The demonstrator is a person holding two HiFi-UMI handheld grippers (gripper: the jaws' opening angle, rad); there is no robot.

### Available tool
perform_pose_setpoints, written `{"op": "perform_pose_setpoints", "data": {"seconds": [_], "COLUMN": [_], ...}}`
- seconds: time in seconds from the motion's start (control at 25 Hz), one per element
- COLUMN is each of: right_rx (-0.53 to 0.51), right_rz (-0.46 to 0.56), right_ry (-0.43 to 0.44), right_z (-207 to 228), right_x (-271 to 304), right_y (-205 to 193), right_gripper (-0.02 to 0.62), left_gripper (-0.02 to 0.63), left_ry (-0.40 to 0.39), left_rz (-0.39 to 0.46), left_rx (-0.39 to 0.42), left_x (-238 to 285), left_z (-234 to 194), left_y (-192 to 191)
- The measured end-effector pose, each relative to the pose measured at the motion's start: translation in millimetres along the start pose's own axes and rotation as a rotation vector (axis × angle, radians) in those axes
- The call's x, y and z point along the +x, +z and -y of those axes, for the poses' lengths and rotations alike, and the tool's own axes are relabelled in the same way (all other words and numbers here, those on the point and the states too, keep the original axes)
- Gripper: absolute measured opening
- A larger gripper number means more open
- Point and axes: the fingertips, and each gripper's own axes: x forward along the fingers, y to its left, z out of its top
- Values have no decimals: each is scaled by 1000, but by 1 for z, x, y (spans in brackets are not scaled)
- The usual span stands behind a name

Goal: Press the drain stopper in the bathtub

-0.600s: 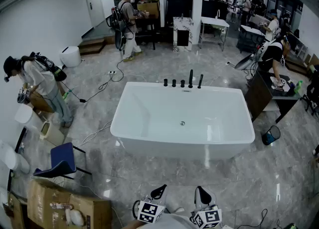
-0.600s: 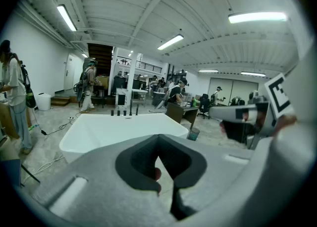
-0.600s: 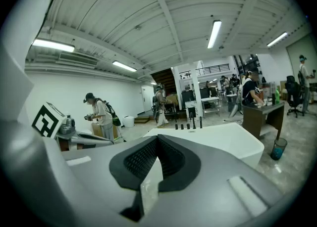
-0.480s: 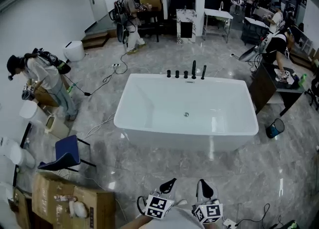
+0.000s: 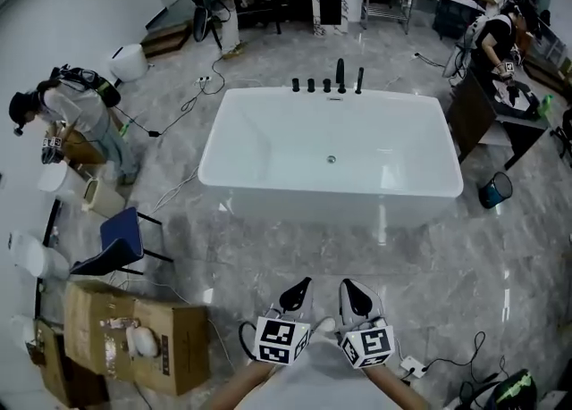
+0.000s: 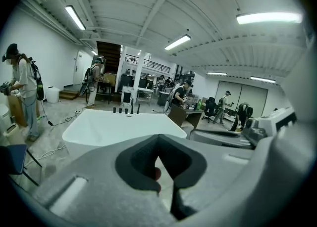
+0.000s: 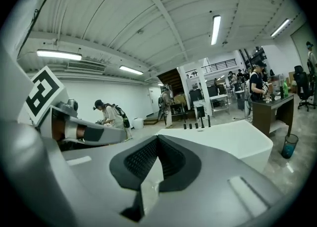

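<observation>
A white freestanding bathtub [image 5: 268,187] stands on the grey marble floor in the upper middle of the head view. Its small round drain stopper [image 5: 331,160] sits in the tub's bottom, near the black taps [image 5: 340,78] on the far rim. Both grippers are held close to the body at the bottom edge, well short of the tub. The left gripper [image 5: 298,290] and the right gripper [image 5: 350,292] are each shut on nothing. In the left gripper view, the left gripper [image 6: 158,139] points at the tub [image 6: 119,127]. In the right gripper view, the tub [image 7: 223,137] lies beyond the right gripper [image 7: 157,139].
A blue chair [image 5: 121,243] and a cardboard box [image 5: 134,332] stand at the lower left. A power strip [image 5: 411,366] with cables lies at the lower right. A blue bin [image 5: 497,189] and a dark desk [image 5: 487,122] are right of the tub. A person [image 5: 71,122] works at the left.
The head view has tipped further down. The tub sits higher in the picture, and both grippers show more fully at the bottom. Their jaws stay shut.
</observation>
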Motion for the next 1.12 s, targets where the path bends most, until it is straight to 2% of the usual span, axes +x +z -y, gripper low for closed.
{"op": "perform_pose_setpoints", "data": {"seconds": [0.16,0.4,0.56,0.88,1.12], "right_rx": [5,32,14,7,-10], "right_rz": [21,-10,-33,-49,-50], "right_ry": [-21,-88,-119,-210,-240], "right_z": [-1,34,58,89,99], "right_x": [2,35,86,201,281], "right_y": [3,5,19,58,80], "right_gripper": [-8,-6,-6,-6,-6], "left_gripper": [5,5,5,5,5], "left_ry": [-12,-24,-62,-173,-215], "left_rz": [-31,-63,-69,-63,-78], "left_rx": [2,-3,-7,62,82], "left_x": [3,41,90,185,238], "left_z": [-3,-27,-54,-127,-189], "left_y": [-8,5,34,102,127]}}
